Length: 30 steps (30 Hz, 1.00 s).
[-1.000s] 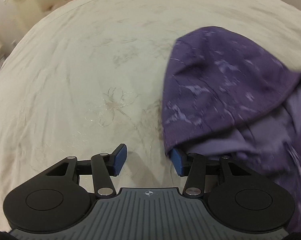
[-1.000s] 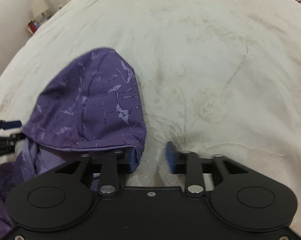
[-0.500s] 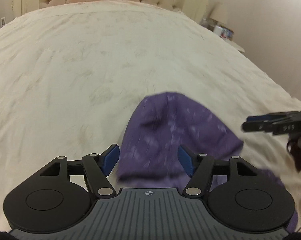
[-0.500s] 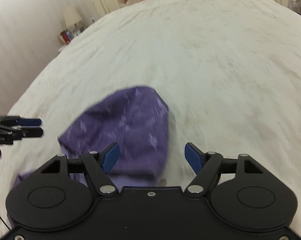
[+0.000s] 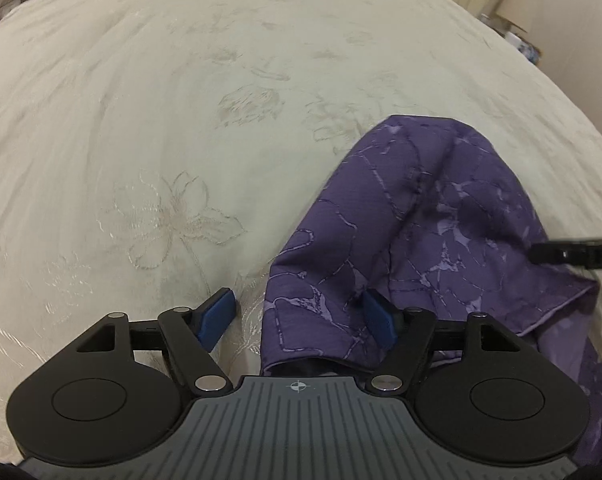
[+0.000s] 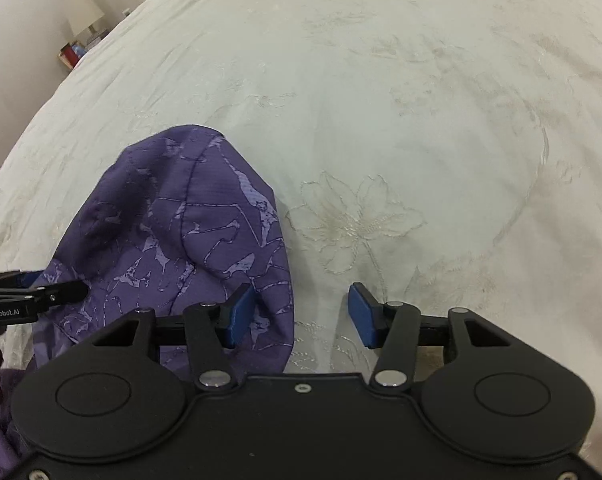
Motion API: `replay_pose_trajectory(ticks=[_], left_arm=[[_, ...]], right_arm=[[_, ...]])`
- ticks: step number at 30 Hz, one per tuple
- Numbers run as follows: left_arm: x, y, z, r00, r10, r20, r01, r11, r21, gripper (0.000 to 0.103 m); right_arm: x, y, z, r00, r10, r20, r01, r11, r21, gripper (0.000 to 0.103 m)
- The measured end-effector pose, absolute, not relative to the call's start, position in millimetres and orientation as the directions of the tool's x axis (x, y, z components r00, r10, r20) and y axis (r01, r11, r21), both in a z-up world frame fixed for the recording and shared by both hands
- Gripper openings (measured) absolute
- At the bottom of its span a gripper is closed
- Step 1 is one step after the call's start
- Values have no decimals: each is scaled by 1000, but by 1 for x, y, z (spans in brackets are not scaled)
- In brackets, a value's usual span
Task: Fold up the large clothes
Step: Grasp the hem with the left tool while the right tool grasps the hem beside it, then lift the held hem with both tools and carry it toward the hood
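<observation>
Both hand-held grippers, left gripper and right gripper, hang spread and empty, having just widened and narrowed, over the purple marbled thin-fabric garment bunched on the cream embroidered bedspread. Light, limp, probably slippery; pinch the hemmed edges.

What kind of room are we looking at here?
Most likely a bedroom. The work surface is a wide bed under a cream embroidered bedspread, a table lamp stands beside it, and a purple patterned garment lies on it.
</observation>
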<state>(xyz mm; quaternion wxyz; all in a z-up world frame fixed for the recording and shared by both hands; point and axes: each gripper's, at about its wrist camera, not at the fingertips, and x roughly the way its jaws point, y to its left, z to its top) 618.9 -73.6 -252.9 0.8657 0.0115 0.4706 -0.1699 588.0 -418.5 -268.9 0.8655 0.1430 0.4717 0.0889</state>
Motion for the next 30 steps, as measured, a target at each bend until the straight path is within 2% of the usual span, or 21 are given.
replay_pose_trajectory(ticks=[5, 8, 11, 15, 17, 19, 20, 21, 22, 25, 29, 30], left_arm=[[590, -67, -214, 584, -352, -732, 323, 927, -189, 68], [573, -79, -202, 582, -413, -700, 401, 895, -194, 69], [568, -96, -214, 510, -463, -725, 477, 854, -210, 69], [570, -107, -252, 417, -402, -816, 459, 867, -193, 68], [569, -108, -256, 428, -394, -813, 464, 868, -176, 69], [569, -111, -252, 418, -380, -825, 474, 866, -159, 69], [571, -113, -249, 413, -382, -827, 471, 867, -165, 69], [573, -111, -245, 406, -393, -825, 462, 867, -186, 69], [575, -106, -241, 396, -415, -819, 446, 867, -224, 69], [575, -76, -227, 362, -539, -760, 361, 833, -419, 71], [570, -31, -199, 363, -684, -633, 240, 725, -645, 96], [568, -21, -190, 366, -715, -595, 227, 689, -688, 98]], right_arm=[[593, -408, -237, 600, 327, -730, -160, 943, 291, 75], [611, -403, -230, 607, 353, -712, -183, 934, 307, 75], [635, -397, -233, 599, 363, -714, -186, 930, 317, 75], [659, -387, -242, 560, 382, -735, -188, 923, 336, 75], [663, -383, -244, 551, 380, -743, -195, 924, 328, 74], [663, -380, -242, 546, 382, -746, -204, 924, 323, 66], [662, -379, -240, 543, 386, -746, -212, 922, 323, 49], [660, -379, -238, 538, 389, -747, -223, 921, 319, 23], [657, -376, -234, 542, 386, -747, -246, 922, 299, 17], [632, -363, -207, 591, 379, -712, -348, 916, 198, 16], [586, -354, -166, 647, 412, -641, -464, 880, 98, 16], [571, -352, -156, 660, 418, -624, -490, 869, 65, 16]])
